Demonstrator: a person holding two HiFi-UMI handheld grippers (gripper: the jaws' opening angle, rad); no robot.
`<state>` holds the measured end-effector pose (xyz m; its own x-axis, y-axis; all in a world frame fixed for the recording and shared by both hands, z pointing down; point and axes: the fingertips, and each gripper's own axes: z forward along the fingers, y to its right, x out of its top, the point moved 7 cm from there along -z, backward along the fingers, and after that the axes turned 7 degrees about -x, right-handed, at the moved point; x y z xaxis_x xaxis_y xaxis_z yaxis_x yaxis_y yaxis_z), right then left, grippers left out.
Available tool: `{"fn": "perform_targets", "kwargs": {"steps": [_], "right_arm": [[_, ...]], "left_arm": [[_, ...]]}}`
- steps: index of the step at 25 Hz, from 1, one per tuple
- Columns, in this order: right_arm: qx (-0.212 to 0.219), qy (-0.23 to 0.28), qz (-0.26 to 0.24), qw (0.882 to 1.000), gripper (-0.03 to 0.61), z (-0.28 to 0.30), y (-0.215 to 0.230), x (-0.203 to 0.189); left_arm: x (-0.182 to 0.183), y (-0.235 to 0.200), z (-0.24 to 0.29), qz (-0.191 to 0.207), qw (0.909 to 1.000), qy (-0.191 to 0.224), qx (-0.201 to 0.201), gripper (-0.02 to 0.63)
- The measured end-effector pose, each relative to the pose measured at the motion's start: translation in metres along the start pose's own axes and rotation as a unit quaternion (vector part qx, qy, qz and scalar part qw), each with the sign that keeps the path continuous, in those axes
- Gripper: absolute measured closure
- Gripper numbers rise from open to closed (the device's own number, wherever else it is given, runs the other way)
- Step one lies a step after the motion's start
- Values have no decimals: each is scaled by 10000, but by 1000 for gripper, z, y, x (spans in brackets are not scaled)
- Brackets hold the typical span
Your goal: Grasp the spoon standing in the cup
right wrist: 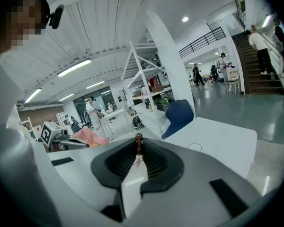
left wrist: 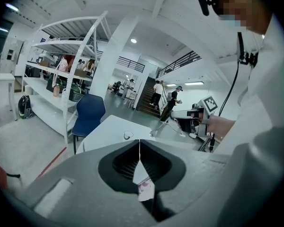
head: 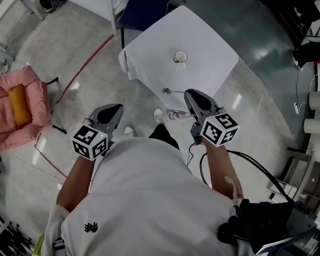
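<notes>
Grey spoon (head: pixel 173 92) out of cup (head: pixel 180 56), pinched in my right gripper (head: pixel 189 96), axis crosswise to jaws, bowl pointing left. Cup ahead on table (head: pixel 213 41). Left gripper (head: pixel 118 110) closed, empty.

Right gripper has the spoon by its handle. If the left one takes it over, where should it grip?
Probably the bare handle of the spoon, between its bowl and the right gripper, approached from the side of the left gripper: the spoon juts out sideways toward the person's left, bowl end free.
</notes>
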<state>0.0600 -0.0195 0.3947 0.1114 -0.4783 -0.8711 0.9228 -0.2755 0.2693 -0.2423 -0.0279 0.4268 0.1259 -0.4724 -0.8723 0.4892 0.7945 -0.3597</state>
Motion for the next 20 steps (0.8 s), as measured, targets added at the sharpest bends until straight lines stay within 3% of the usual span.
{"fn": "perform_targets", "kwargs": {"steps": [20], "right_arm": [[20,-16,-138,9999,530,-4,-40,-12]], "left_arm": [[-15,-8,-24,-52,9999,-10,-96,601]]}}
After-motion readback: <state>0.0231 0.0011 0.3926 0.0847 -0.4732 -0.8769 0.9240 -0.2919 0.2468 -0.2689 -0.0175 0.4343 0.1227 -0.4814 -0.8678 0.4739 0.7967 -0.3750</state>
